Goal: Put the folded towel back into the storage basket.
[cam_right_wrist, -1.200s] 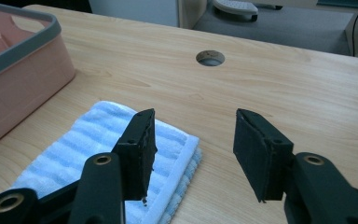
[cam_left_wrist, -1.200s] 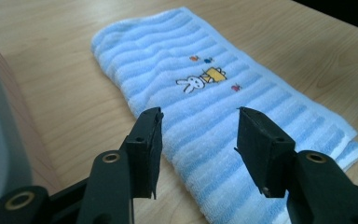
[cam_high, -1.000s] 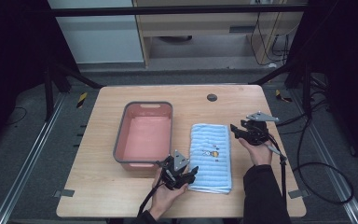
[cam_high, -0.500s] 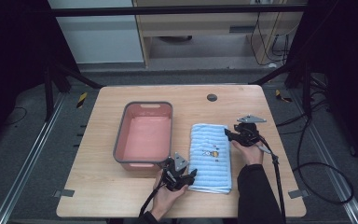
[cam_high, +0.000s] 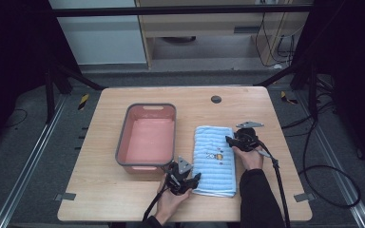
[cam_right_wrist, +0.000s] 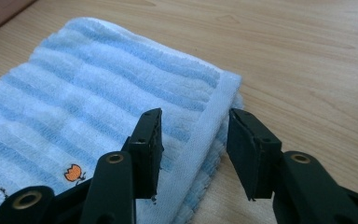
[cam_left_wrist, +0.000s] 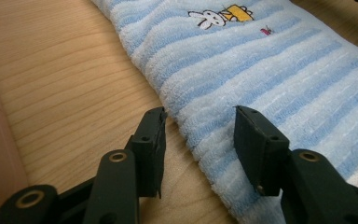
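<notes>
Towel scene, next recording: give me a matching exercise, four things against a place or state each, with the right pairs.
Things:
1. towel
2. pink tub
3. left gripper
4. right gripper

Places or states:
A. open, astride the towel's hemmed edge
B. empty, left of the towel
C. folded, flat on the table
D. open, astride the towel's striped side edge, beside the tub

Pairs: 1-C, 2-B, 3-D, 4-A

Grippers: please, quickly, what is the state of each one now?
Left gripper: open, jaws astride the striped towel edge, just closing.
Right gripper: open, jaws astride the towel's hemmed edge, just closing.
</notes>
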Demonstrator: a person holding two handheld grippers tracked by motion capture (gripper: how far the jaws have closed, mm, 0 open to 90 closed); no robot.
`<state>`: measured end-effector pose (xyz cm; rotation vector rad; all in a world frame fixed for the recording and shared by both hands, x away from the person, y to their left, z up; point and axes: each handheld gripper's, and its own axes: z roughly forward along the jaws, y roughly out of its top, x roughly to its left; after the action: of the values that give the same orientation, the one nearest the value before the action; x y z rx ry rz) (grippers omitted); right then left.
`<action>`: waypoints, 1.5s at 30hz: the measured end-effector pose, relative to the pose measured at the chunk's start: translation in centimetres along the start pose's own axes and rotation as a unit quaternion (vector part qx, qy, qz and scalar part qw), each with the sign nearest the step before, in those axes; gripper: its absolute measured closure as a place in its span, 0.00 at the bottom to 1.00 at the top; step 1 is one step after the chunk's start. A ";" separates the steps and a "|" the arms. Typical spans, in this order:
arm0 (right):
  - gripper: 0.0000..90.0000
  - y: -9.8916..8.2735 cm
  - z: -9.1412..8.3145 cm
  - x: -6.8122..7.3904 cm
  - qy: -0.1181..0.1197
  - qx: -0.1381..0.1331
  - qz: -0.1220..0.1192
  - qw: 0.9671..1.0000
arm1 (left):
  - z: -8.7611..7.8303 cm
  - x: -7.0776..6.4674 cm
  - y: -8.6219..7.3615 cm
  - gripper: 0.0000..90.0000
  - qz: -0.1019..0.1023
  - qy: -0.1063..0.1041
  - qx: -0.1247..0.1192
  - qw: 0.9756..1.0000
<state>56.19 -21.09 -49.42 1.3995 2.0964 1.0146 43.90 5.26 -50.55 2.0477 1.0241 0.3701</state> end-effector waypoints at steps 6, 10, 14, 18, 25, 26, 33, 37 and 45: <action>0.64 -0.3 0.4 -0.1 0.007 0.012 0.005 1.000 | 0.0 -0.2 -0.1 0.65 0.000 -0.001 0.002 1.000; 0.66 -0.4 0.5 -0.1 0.007 0.017 0.006 1.000 | 0.0 -0.3 0.0 0.69 -0.005 -0.002 0.004 1.000; 0.74 -0.5 0.6 0.0 0.013 0.020 0.015 1.000 | 0.0 -0.4 0.1 0.75 -0.015 -0.009 0.006 1.000; 0.82 -0.5 0.5 0.3 0.019 0.023 0.019 0.999 | 0.0 -0.5 0.1 0.80 -0.017 -0.012 0.008 1.000; 0.91 -0.4 0.5 0.5 0.027 0.019 0.010 0.999 | -0.1 -0.9 0.1 0.90 -0.012 -0.004 0.003 1.000; 0.92 -0.4 0.4 0.6 0.030 0.019 0.011 0.999 | -0.1 -0.8 0.1 0.91 -0.013 -0.004 0.002 1.000; 0.93 -0.5 0.0 0.2 0.040 0.007 0.021 0.999 | -0.3 -0.6 0.0 0.94 -0.023 -0.012 -0.003 1.000; 0.93 0.0 -1.0 0.3 0.046 -0.009 0.017 0.999 | -0.8 -0.6 0.4 0.95 -0.024 -0.018 -0.012 0.999; 0.93 1.0 -2.9 0.6 0.051 -0.034 0.005 0.998 | -1.9 -0.7 1.1 0.95 -0.015 -0.025 -0.029 0.999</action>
<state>54.56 -21.25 -46.76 1.3526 2.1071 1.1716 42.93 5.34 -48.42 1.9781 1.0021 0.3284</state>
